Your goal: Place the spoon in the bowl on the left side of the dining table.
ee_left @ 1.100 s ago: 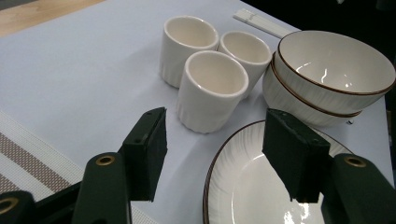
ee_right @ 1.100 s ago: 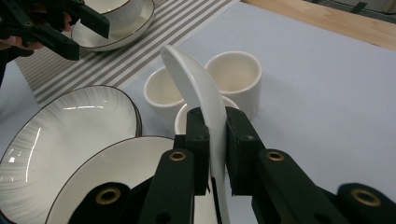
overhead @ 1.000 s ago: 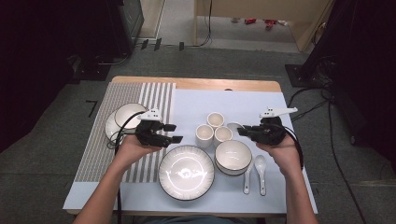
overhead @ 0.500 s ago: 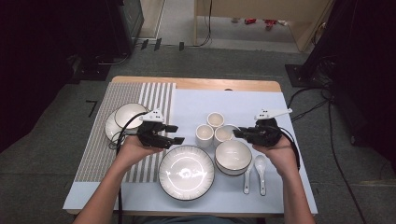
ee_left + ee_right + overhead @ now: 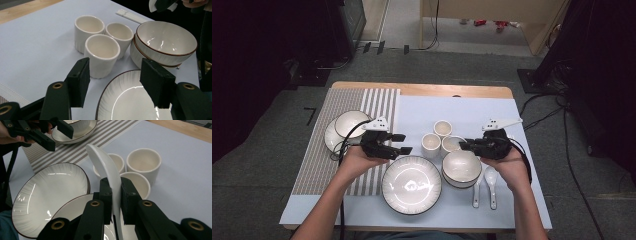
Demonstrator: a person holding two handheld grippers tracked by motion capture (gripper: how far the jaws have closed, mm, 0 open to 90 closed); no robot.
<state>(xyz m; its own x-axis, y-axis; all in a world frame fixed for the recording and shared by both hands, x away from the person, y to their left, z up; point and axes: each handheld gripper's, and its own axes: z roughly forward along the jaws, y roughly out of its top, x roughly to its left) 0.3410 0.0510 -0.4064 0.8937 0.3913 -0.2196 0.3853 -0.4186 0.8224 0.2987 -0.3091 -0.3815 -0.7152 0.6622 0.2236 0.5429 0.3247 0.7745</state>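
Spoon [image 5: 108, 173] clamped in right hand-held gripper [image 5: 115, 188]

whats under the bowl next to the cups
A second bowl sits under the top bowl, nested; its rim and a strip of wall peek out. Its inside and the table below are covered.

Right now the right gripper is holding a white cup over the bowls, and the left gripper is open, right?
Not quite. The right gripper is holding a white spoon, not a cup, as the right gripper view shows. It does sit over the bowls, and the left gripper is open.
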